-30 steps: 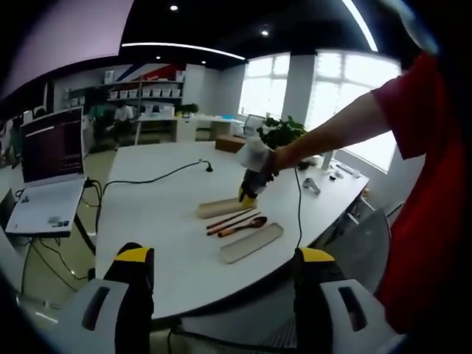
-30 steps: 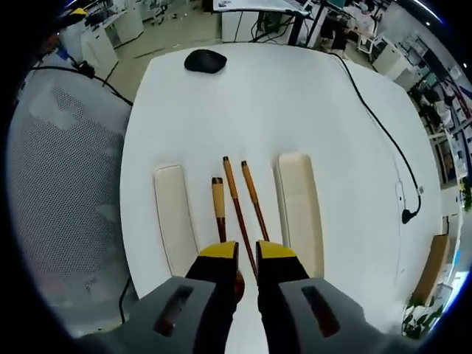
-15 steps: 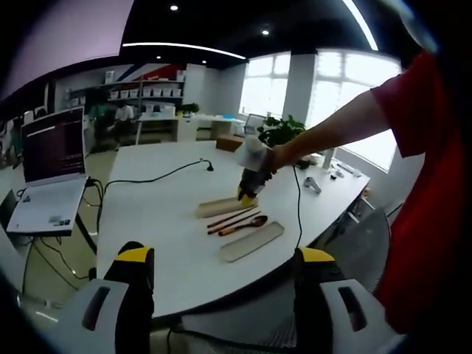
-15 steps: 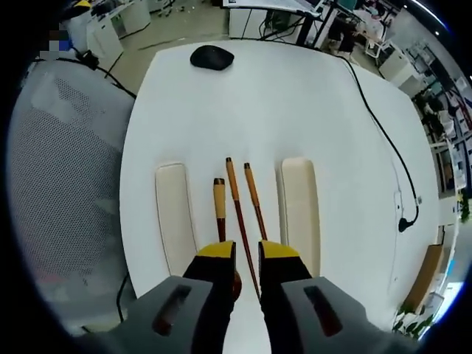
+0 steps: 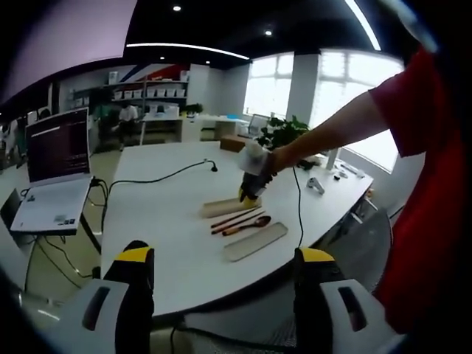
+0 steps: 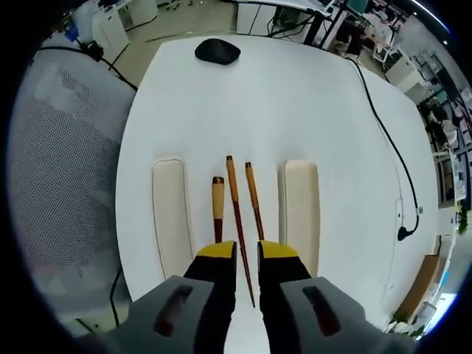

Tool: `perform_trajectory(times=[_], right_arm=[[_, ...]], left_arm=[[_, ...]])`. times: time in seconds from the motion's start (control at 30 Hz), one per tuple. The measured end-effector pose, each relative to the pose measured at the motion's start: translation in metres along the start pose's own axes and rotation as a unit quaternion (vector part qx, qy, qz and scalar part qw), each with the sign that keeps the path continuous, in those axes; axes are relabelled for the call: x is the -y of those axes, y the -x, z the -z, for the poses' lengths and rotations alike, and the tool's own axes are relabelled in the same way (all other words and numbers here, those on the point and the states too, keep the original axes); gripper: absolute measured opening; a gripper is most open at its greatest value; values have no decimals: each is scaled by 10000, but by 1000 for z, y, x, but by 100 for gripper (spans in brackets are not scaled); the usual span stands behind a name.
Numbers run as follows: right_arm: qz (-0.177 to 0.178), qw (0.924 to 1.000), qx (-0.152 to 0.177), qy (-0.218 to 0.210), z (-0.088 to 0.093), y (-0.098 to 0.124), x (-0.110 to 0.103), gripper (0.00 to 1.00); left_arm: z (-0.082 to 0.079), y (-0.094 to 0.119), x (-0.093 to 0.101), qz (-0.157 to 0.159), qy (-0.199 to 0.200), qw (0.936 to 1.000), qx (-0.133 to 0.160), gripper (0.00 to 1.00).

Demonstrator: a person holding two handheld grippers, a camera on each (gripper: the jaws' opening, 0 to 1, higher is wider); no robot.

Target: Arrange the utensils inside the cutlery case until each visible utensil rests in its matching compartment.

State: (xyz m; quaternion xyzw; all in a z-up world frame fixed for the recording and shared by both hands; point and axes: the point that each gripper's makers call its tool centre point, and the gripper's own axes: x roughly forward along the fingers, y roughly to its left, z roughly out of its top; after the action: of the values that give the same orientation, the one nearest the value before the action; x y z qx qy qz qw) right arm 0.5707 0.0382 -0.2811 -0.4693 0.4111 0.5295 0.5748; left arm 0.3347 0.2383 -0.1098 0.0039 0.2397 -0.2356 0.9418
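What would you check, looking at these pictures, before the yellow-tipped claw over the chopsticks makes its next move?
1. Right gripper over the utensils: ok, a chopstick runs between its tips.
2. Right gripper gripping anything: cannot tell; its jaws stand narrowly apart.
3. Utensils visible: ok, two chopsticks and a spoon lie side by side on the table.
4. Case halves free to load: ok, one on each side, nothing in them.
5. Left gripper out of the way: ok, open and well back from the table edge.
6. Cable away from utensils: ok.
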Motion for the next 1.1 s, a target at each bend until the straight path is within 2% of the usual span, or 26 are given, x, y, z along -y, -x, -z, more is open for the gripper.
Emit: perform_trajectory(times=[0.17, 0.37, 0.47, 0.57, 0.67, 0.93, 1.03, 1.1], right_arm=[[31, 9998, 69, -178, -3, 0, 10, 8], [33, 9999, 30, -126, -5, -4, 1, 14], [4, 9999, 67, -119, -4, -7, 0, 13], [-12, 9998, 84, -166, -4, -6, -4, 13], [1, 9995, 62, -298, 2, -9, 2, 13], [-75, 9991, 89, -400, 7, -14, -7, 14], [-30, 9992, 66, -387, 8, -14, -6, 13], [-44, 9990, 105, -434, 6, -13, -7, 13]], left_arm=[[0, 1, -5, -105, 122, 9998, 94, 80], [3, -1, -3, -48, 74, 10000, 25, 80], [2, -3, -4, -8, 145, 9999, 25, 80], [1, -4, -3, 42, 14, 10000, -11, 80], [0, -5, -4, 47, 29, 10000, 3, 80], [3, -5, -5, 103, 9, 9999, -122, 80], [-1, -3, -2, 111, -109, 9998, -85, 80], [-1, -2, -3, 80, -50, 10000, -6, 80]])
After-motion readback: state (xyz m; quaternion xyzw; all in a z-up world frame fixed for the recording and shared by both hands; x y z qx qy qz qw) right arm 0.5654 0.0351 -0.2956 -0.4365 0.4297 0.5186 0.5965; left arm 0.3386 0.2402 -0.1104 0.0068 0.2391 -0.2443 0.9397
